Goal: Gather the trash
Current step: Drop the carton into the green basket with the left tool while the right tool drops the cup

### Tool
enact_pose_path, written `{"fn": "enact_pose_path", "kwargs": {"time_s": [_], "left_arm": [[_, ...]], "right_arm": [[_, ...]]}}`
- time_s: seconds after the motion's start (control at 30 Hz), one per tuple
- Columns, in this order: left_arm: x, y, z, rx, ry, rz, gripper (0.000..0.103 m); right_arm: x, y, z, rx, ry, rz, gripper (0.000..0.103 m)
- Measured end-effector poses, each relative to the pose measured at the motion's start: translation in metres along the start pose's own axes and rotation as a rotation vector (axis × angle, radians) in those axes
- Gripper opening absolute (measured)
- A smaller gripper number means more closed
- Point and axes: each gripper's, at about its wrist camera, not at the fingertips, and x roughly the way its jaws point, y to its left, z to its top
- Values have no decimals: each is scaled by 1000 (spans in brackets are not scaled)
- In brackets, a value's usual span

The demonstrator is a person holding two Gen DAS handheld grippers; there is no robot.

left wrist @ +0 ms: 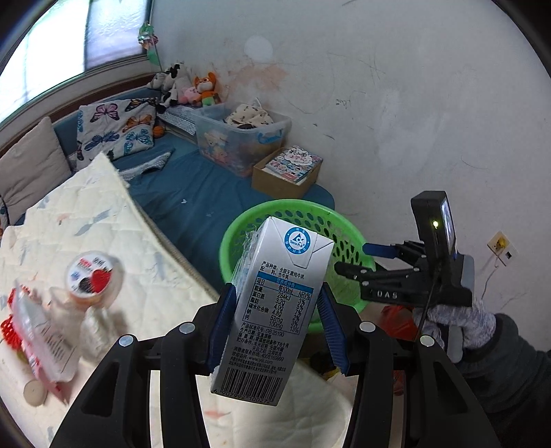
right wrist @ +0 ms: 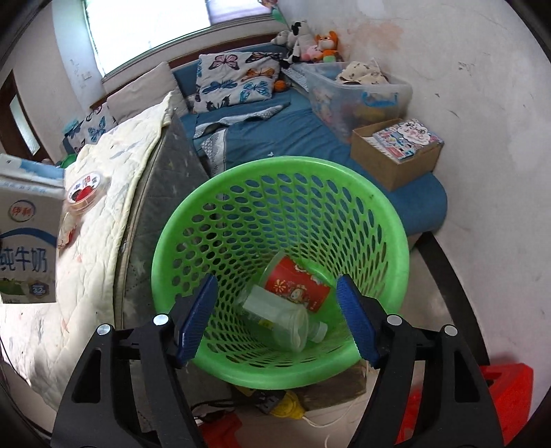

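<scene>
Daylight enters through a window (right wrist: 148,31) above a blue bed (right wrist: 292,138). Butterfly-print pillows (right wrist: 237,77) lean beside a stained white wall (left wrist: 396,103).

milk carton (left wrist: 275,306): "tetra pak", "gb 25190", "www.yili.com"; right hand-held gripper (left wrist: 354,262): "das".

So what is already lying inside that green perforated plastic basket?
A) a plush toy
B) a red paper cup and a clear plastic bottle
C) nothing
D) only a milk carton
B: the right wrist view looks down into the green perforated plastic basket, where a red paper cup lies beside a clear plastic bottle, while the white milk carton sits clamped in the left gripper.
</scene>
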Motion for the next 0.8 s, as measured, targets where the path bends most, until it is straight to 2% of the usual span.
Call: {"fn": "enact_pose_path", "kwargs": {"time_s": [0.47,0.8], "left_arm": [[74,-18,28,-26,89,-32,48],[101,-24,29,-37,123,-44,49]], "right_arm": [[-35,-2,-21,-20,-52,3,72],[-37,-2,-28,1,-53,35,72]]}}
